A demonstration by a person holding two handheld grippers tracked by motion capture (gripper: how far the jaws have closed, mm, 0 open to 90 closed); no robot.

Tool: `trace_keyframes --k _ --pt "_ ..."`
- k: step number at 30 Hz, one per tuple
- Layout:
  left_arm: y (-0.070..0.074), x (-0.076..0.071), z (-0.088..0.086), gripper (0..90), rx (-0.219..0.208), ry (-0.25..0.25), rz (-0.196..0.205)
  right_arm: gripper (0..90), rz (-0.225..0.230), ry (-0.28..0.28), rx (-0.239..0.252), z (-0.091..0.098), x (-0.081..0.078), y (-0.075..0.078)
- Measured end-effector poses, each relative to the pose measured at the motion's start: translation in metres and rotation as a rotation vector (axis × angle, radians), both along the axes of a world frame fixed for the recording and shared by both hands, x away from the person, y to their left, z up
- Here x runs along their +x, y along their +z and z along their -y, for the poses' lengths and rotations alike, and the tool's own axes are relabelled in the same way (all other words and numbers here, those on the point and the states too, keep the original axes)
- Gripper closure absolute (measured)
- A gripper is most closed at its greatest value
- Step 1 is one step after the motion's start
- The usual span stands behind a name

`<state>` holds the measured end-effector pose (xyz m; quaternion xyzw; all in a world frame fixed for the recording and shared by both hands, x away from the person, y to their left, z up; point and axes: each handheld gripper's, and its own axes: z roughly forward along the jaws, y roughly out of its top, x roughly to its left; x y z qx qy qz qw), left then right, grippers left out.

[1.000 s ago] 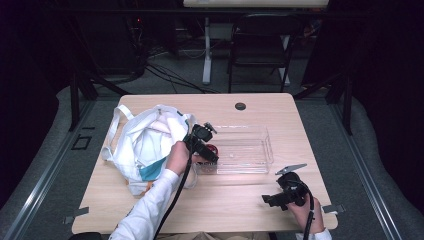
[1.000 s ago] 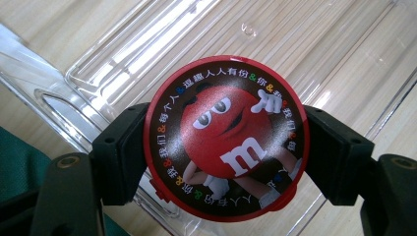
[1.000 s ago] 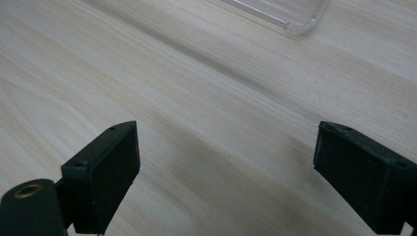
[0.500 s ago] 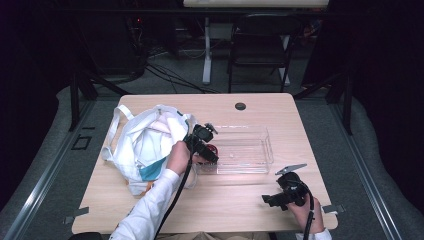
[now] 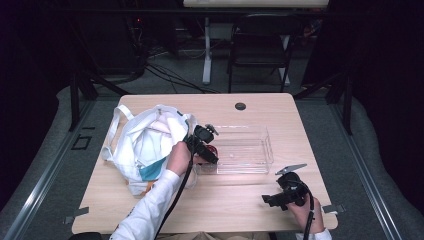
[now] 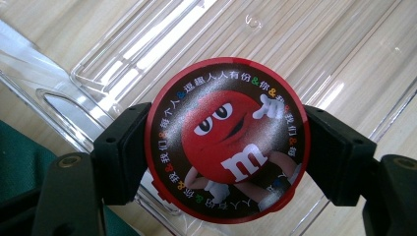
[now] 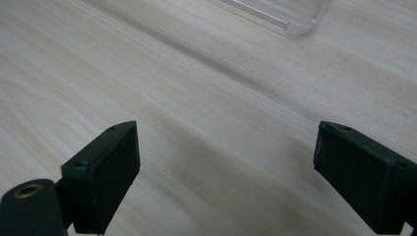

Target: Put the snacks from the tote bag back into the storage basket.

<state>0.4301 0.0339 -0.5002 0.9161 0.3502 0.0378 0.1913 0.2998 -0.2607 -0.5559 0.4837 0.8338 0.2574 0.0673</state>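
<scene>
My left gripper [image 6: 226,167] is shut on a round red M&M's tin [image 6: 227,140] with a red candy figure on its lid, one jaw on each side. It hangs over the left end of a clear plastic bin [image 6: 123,54]. From above, the left gripper [image 5: 207,147] and the red tin [image 5: 213,150] sit at the left end of the clear bin [image 5: 260,157]. My right gripper [image 5: 272,200] rests low at the table's front right, and in its own view the right gripper [image 7: 226,172] stands wide open above bare wood.
A white tote bag [image 5: 145,145] with teal and orange items inside lies at the table's left. A black grommet [image 5: 240,106] sits near the far edge. A corner of the clear bin [image 7: 290,17] shows beyond the right gripper. A chair [image 5: 260,50] stands beyond the table.
</scene>
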Motion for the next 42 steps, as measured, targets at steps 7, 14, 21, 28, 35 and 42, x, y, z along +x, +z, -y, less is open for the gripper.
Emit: trace_keyframes --k 7,14,21,28,35,42 --pt "0.0 0.0 0.0 25.5 -0.001 -0.001 -0.004 9.8 0.005 -0.008 0.012 0.0 0.0 -0.001" --pt "0.006 0.001 -0.004 22.1 -0.035 0.008 0.005 9.8 0.004 -0.001 0.002 -0.001 0.0 0.0" --pt "0.018 0.001 -0.008 17.8 -0.063 0.014 0.022 9.7 0.008 0.005 0.01 -0.001 0.001 0.001" --pt "0.038 -0.002 -0.014 14.6 -0.085 0.015 0.051 9.7 0.013 0.012 0.012 -0.003 0.001 0.001" --pt "0.056 -0.006 -0.025 9.5 -0.097 0.025 0.091 9.7 0.011 0.017 0.013 -0.002 -0.002 0.003" --pt "0.071 -0.011 -0.036 8.5 -0.091 0.022 0.121 9.7 0.012 0.0 0.013 0.002 -0.005 0.003"
